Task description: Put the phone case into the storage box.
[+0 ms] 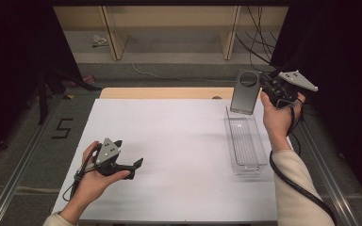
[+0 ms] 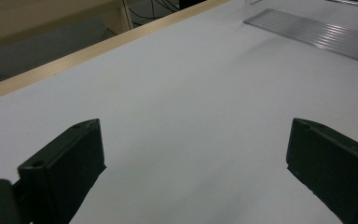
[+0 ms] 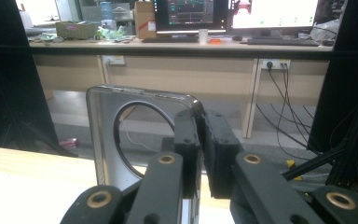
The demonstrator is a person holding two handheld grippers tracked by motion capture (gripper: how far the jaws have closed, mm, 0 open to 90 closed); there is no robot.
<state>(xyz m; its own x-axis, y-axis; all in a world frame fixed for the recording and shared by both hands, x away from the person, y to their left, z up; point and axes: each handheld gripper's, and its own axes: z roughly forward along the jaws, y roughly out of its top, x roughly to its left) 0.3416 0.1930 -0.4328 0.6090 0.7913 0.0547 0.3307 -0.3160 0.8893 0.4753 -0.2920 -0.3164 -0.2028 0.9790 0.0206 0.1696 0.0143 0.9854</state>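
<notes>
Phone (image 1: pixel 244 92): glossy glass back, metal rim. Tray (image 1: pixel 259 162): clear ribbed plastic. Tabletop (image 1: pixel 169 155): matt white, wood edge.

— Any markings legible?
— One. A black figure "5" (image 1: pixel 62 128) on the grey floor (image 1: pixel 23 155), left of the counter (image 1: pixel 169 141), seen from the high view.
— The screens in the right gripper view?
— Two monitors (image 3: pixel 191 14) lit on the far desk (image 3: pixel 177 46); content too small to read. A box (image 3: pixel 77 29) there carries a pinkish label, not legible.
— The phone (image 3: pixel 121 135)?
— No brand or lettering readable on its back.
</notes>
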